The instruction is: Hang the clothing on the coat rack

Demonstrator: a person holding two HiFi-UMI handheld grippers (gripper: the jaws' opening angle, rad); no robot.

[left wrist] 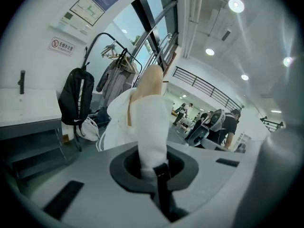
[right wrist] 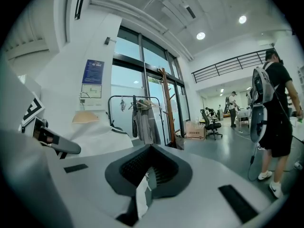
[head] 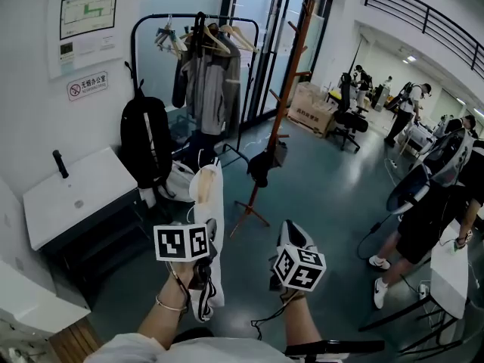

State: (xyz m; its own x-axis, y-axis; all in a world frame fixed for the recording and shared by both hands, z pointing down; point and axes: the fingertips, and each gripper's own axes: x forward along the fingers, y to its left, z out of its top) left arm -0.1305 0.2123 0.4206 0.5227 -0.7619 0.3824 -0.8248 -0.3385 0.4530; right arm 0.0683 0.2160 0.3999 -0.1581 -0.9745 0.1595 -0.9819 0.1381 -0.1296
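The left tool (left wrist: 153, 165) is clenched on the white garment (left wrist: 147, 122) just below its tan hanger (left wrist: 148, 82). It holds the garment upright, so the cloth stays clear of the floor (head: 325, 195) and the hanger end leads toward the coat rack (head: 286, 89), which stands well apart ahead. The right tool (right wrist: 145, 186) is pinched shut on a thin white strip (right wrist: 141, 196), probably a label or hem of the same garment, though the view is too tight to be sure. That grip would keep the loose end from trailing. The hanging is not yet done.
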